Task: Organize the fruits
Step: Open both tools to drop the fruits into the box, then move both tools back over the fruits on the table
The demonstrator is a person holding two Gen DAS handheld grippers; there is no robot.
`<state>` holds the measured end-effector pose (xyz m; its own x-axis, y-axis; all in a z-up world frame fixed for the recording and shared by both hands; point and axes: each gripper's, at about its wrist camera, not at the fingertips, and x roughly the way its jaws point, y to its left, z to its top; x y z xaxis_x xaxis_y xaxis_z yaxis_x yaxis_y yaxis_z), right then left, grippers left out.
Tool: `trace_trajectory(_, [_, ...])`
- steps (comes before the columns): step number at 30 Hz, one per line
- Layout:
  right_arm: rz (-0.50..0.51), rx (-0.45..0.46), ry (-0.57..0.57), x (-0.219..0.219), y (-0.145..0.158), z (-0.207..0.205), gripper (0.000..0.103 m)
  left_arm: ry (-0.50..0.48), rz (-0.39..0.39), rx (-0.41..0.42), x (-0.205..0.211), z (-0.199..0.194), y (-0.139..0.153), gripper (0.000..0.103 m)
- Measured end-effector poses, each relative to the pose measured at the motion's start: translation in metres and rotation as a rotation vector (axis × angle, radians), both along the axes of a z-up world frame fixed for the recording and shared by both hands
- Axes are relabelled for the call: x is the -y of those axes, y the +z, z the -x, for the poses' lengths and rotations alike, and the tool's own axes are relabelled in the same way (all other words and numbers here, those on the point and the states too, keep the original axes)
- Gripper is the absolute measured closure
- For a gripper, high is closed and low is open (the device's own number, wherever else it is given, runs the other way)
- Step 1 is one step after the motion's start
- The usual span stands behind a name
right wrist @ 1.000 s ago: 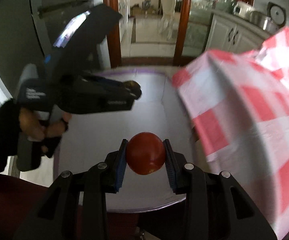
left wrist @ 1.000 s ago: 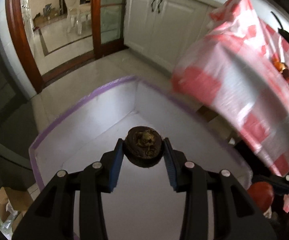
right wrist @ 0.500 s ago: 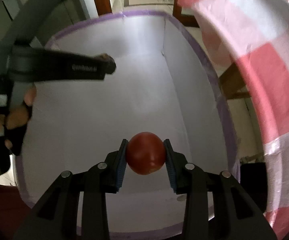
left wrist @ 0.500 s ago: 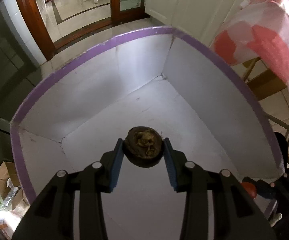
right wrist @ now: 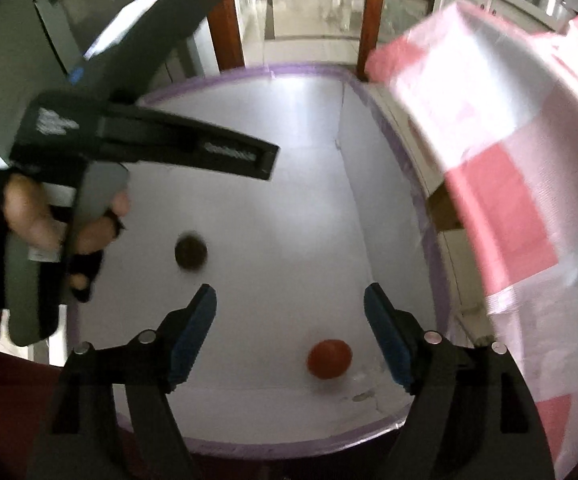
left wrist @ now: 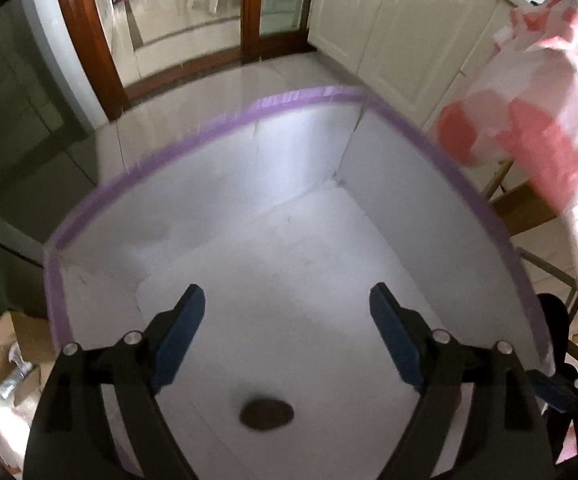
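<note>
A white box with a purple rim (left wrist: 193,140) fills both views; its rim also shows in the right wrist view (right wrist: 209,82). My left gripper (left wrist: 287,300) is open and empty above the box. A dark brown fruit (left wrist: 267,413) lies on the box floor below it, also seen in the right wrist view (right wrist: 191,251). My right gripper (right wrist: 290,302) is open and empty above the box. A red tomato (right wrist: 329,359) lies on the box floor near its right finger. The left gripper's body (right wrist: 161,144) shows in the right wrist view.
A table with a red-and-white checked cloth (right wrist: 489,160) stands right beside the box, also in the left wrist view (left wrist: 537,120). White cabinets (left wrist: 389,28) and a wooden door frame (left wrist: 85,36) stand behind. Cardboard boxes (left wrist: 13,352) lie on the floor at left.
Both grippers have opened and risen. The dark fruit and the red tomato have dropped onto the floor of the box.
</note>
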<state>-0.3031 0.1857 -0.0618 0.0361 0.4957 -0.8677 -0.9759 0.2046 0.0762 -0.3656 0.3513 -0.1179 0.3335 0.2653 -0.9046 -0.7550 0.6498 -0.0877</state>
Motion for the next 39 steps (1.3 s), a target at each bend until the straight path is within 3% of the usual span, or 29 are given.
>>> trace_trajectory(4, [-0.111, -0.058, -0.045, 0.017, 0.032, -0.012, 0.028, -0.027, -0.123, 0.031, 0.007, -0.01, 0.034, 0.018])
trace_trajectory(6, [-0.171, -0.086, -0.066, 0.029, 0.051, -0.021, 0.028, -0.063, -0.232, 0.041, 0.016, -0.022, 0.062, 0.018])
trace_trajectory(11, [-0.362, -0.027, -0.153, 0.077, 0.117, -0.038, 0.028, -0.178, -0.463, 0.12, 0.056, -0.062, 0.129, 0.005])
trace_trajectory(15, [-0.498, 0.052, -0.323, 0.141, 0.155, -0.07, 0.023, -0.322, -0.509, 0.222, 0.107, -0.102, 0.169, 0.002])
trace_trajectory(20, [-0.525, 0.117, -0.554, 0.211, 0.16, -0.116, 0.018, -0.537, -0.392, 0.293, 0.171, -0.168, 0.184, 0.002])
trace_trajectory(22, [-0.489, 0.15, -0.67, 0.235, 0.147, -0.133, 0.018, -0.613, -0.341, 0.301, 0.193, -0.199, 0.178, 0.002])
trace_trajectory(24, [-0.474, 0.126, -0.775, 0.257, 0.139, -0.161, 0.018, -0.672, -0.309, 0.301, 0.21, -0.235, 0.164, 0.002])
trace_trajectory(30, [-0.416, 0.066, -0.985, 0.3, 0.108, -0.237, 0.018, -0.723, -0.141, 0.346, 0.241, -0.307, 0.148, 0.002])
trace_trajectory(32, [-0.387, 0.054, -1.002, 0.296, 0.102, -0.262, 0.018, -0.729, -0.103, 0.361, 0.239, -0.323, 0.142, 0.002])
trace_trajectory(39, [-0.282, 0.04, -0.97, 0.256, 0.089, -0.343, 0.018, -0.605, 0.168, 0.442, 0.198, -0.339, 0.129, 0.002])
